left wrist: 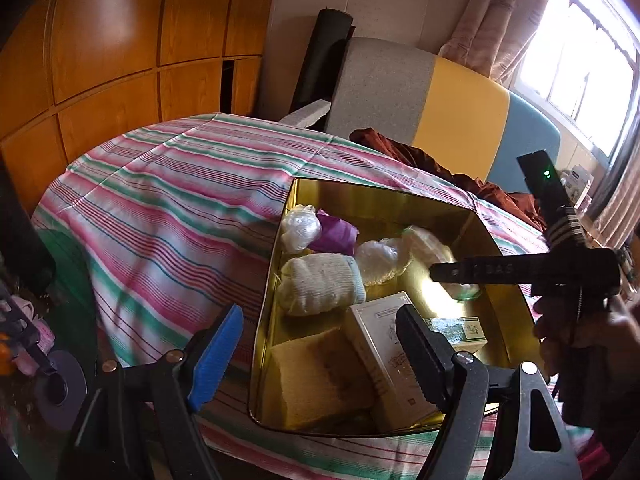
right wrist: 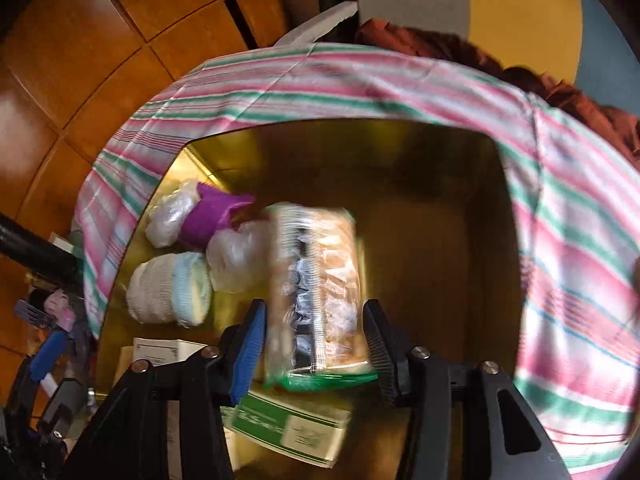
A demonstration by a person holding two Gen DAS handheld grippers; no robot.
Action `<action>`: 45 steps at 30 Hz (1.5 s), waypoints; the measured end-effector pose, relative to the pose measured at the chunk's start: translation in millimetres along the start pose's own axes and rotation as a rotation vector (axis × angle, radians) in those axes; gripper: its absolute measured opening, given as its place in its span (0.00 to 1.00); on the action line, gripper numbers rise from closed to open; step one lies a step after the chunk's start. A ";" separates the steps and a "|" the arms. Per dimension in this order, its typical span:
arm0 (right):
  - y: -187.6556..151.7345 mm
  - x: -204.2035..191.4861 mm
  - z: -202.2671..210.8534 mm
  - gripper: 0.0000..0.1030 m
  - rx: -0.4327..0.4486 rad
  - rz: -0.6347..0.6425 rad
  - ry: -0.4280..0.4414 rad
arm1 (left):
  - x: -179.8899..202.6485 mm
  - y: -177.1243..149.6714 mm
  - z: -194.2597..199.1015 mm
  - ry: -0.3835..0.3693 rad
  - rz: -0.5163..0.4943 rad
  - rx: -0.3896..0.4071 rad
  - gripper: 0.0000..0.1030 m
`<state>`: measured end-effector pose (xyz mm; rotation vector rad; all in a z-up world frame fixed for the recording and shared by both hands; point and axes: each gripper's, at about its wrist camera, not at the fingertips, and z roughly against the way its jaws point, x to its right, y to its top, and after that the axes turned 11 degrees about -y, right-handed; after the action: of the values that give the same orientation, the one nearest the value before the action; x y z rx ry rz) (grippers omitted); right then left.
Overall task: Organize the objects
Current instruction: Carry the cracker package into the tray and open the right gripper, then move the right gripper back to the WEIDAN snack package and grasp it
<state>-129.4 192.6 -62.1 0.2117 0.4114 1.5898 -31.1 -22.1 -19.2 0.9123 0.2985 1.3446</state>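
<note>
While the left gripper hangs spread and empty at the gold tin's near edge, the right gripper is nearer, jaws parted astride the clear packet, whose long axis runs straight ahead above the tin floor.

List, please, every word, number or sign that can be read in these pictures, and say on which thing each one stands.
"DAS": embossed letters on the black finger of the right tool, as the left wrist view shows it; a mark before them is unclear.
White box in the gold tin: printed lines, too small to read.
Green-and-white box: print blurred, unreadable.
Clear zip bag between the right tool's fingers: no readable text.
</note>
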 end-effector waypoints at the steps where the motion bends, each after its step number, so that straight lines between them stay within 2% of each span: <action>1: -1.4 -1.7 -0.1 0.54 -0.005 -0.005 0.032 | -0.5 -0.1 0.1 0.002 0.002 -0.001 0.77; 3: -3.1 -5.1 2.5 0.56 0.012 0.015 0.059 | -1.9 0.0 0.4 0.006 0.002 -0.002 0.77; 7: -10.4 -0.7 15.8 0.56 0.049 0.040 0.032 | 0.0 1.4 -0.5 0.004 -0.001 -0.004 0.77; 18: -41.1 40.2 62.2 0.58 0.152 0.045 -0.072 | 32.9 3.0 -2.0 -0.019 -0.083 -0.017 0.78; 24: -58.8 74.9 83.1 0.61 0.181 0.002 -0.140 | 53.8 3.6 -3.4 -0.045 -0.127 -0.024 0.79; 30: -70.3 128.0 93.2 0.63 0.169 -0.078 -0.224 | 72.6 3.6 -4.6 -0.070 -0.170 -0.037 0.79; 38: -89.0 221.8 98.7 0.66 0.072 -0.179 -0.379 | 103.0 3.8 -11.2 -0.113 -0.237 -0.059 0.79; 42: -94.4 269.9 104.6 0.75 0.032 -0.240 -0.437 | 121.7 4.3 -16.1 -0.142 -0.275 -0.069 0.79; 45: -99.0 307.0 107.9 0.78 0.011 -0.294 -0.480 | 134.8 4.9 -20.9 -0.170 -0.296 -0.081 0.83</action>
<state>-17.6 512.8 -36.7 0.5047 0.0713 1.1985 -14.9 109.8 12.2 0.8707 0.2360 0.9938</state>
